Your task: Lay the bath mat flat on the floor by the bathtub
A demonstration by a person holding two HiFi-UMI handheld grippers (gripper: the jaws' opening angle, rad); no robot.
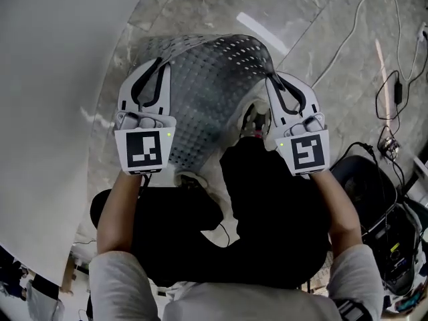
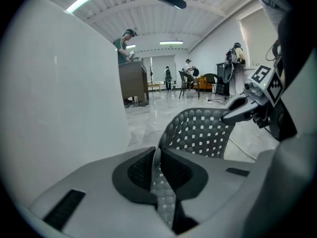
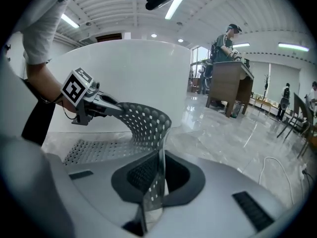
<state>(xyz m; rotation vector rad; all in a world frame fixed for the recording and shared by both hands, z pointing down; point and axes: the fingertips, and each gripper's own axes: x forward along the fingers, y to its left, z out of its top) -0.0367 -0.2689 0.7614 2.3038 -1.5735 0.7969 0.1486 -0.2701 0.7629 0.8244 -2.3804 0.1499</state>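
Note:
The grey perforated bath mat [image 1: 207, 89] hangs arched between my two grippers above the marble floor, beside the white bathtub [image 1: 47, 99]. My left gripper [image 1: 159, 64] is shut on the mat's left edge. My right gripper [image 1: 273, 80] is shut on its right edge. In the left gripper view the mat [image 2: 203, 130] runs out from the closed jaws [image 2: 157, 170] to the other gripper [image 2: 247, 105]. In the right gripper view the mat [image 3: 146, 120] curves from the jaws [image 3: 157, 175] toward the left gripper [image 3: 94, 105], and its lower part lies against the tub side.
The person's shoes [image 1: 254, 119] stand on the floor under the mat. Cables [image 1: 348, 39] trail across the floor at right, with black gear [image 1: 394, 239] at the lower right. People work at a tall desk [image 2: 133, 81] far across the room.

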